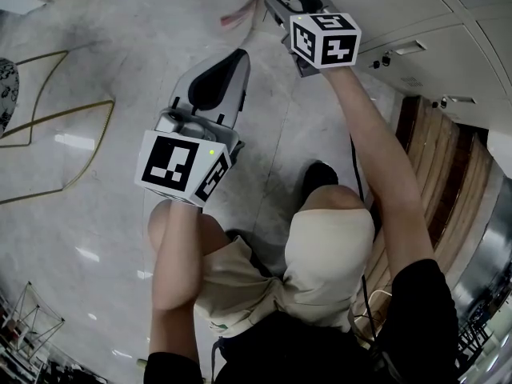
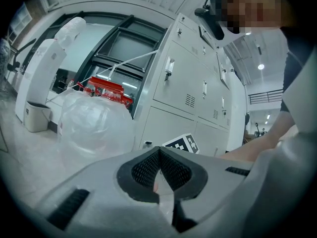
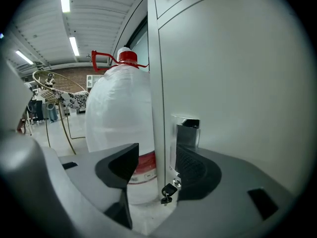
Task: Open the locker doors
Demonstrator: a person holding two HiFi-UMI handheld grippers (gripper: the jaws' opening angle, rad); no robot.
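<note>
**A:** What's the right gripper (image 3: 157, 156) up to?

**B:** It's spread wide, with the door (image 3: 233, 73) edge standing between the pads and nothing pinched. The chrome handle (image 3: 187, 132) sits right at the right-hand pad. One bunch of keys (image 3: 167, 194) dangles from the lock below it.

**A:** Anything in the way?

**B:** Yeah, one big jug (image 3: 119, 128) in a white bag with a red cap (image 3: 127, 57). It stands on the floor (image 1: 120, 62) just past the door edge. Further back there's a gold wire stand (image 3: 52, 103).

**A:** And the other one?

**B:** The left gripper (image 2: 158, 150) is pressed together with nothing in it, and it's well apart from the lockers (image 2: 185, 83). Its view has the bagged jug out front and a white unit (image 2: 34, 83) off by the wall.

**A:** Counts?

**B:** Two grippers, one jug, one key bunch, and one handle at the jaws. The lockers run in a bank of more than one row, but too many doors are cut off to count properly. From the head view the person is crouched down, with some wood slats (image 1: 436, 158) beside the right arm.
</note>
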